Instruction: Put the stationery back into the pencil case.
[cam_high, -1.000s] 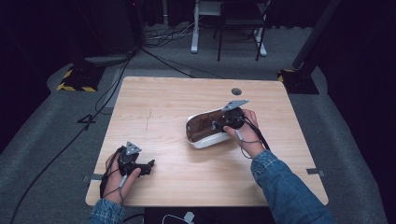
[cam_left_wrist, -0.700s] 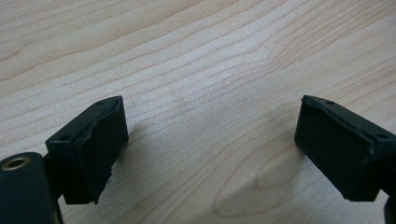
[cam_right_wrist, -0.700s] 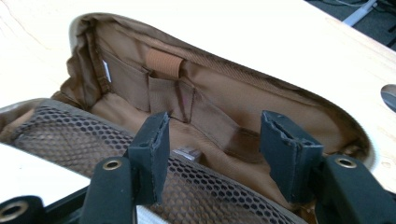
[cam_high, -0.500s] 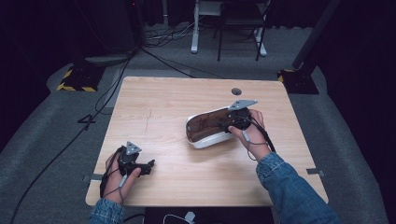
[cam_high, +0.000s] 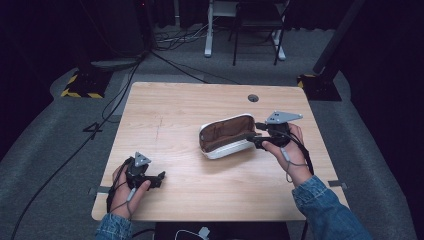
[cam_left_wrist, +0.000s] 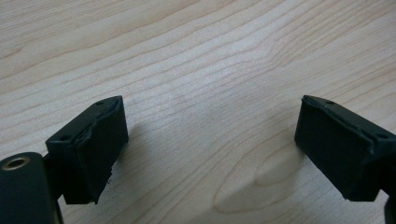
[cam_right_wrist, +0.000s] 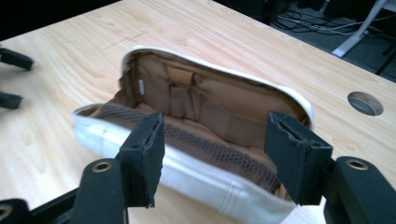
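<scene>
Right tool (cam_high: 256, 141) sits at the right end of the pouch (cam_high: 227, 136), jaws spread wide and gripping nothing; in the right gripper view the two black jaws stand apart with the near white wall of the pouch (cam_right_wrist: 187, 140) just beyond them. It looks like the tool is lined up on that near rim, so a grasp seems about to come, not yet made.

Out from there: the pouch lies on its side right of centre on the tabletop (cam_high: 200, 105), mouth gaping toward the near side. The opening step looks done. Inside, brown lining, a mesh pocket (cam_right_wrist: 196, 137) along the lower wall and a few flat slip pockets (cam_right_wrist: 180, 95) on the back wall. No loose item is visible in there, though the deep corners are shadowed.

Far off at the near-left corner, left tool (cam_high: 159, 177) rests low over bare wood, jaws released and wide, nothing between them in the left gripper view. Whatever filling or closing remains, I'd judge, is all ahead.
</scene>
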